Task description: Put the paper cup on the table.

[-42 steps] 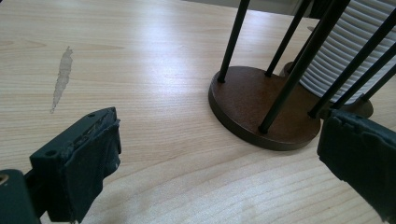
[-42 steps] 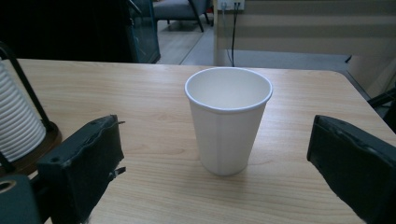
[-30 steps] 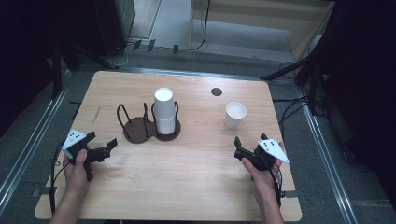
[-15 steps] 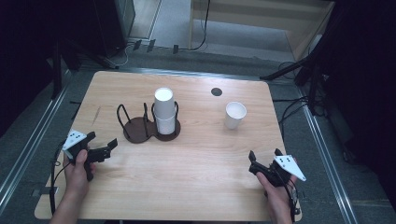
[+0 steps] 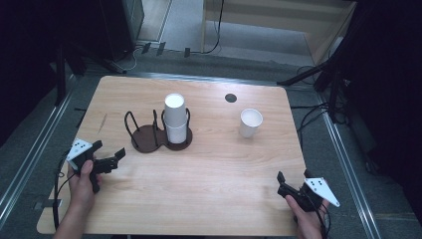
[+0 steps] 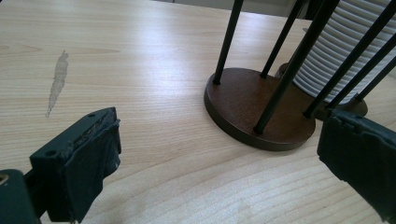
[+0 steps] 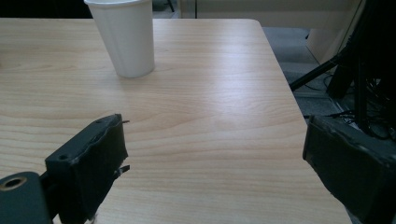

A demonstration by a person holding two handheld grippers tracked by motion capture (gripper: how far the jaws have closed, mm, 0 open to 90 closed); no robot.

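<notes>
A brown two-ring cup holder (image 5: 149,138) with black wire posts stands left of the table's middle. Its right ring holds a stack of white cups (image 5: 175,117); its left ring is bare. A single white cup (image 5: 250,122) stands upright at the right. My left gripper (image 5: 109,150) rests open near the front left, pointing at the holder (image 6: 261,107) and the cup stack (image 6: 336,51). My right gripper (image 5: 291,179) sits by the front right corner, pointing toward the single cup (image 7: 126,37). Its jaws have just been closing a little, but they stand open with nothing between them.
A small black round hole (image 5: 230,98) lies in the wooden tabletop (image 5: 224,164) behind the single cup. The table's right edge (image 7: 280,70) runs close beside the right gripper, with cables and dark stands on the floor beyond.
The right hand and its gripper have drawn back toward the person and to the right, down to the table's front right corner. The left gripper and the cups have not moved.
</notes>
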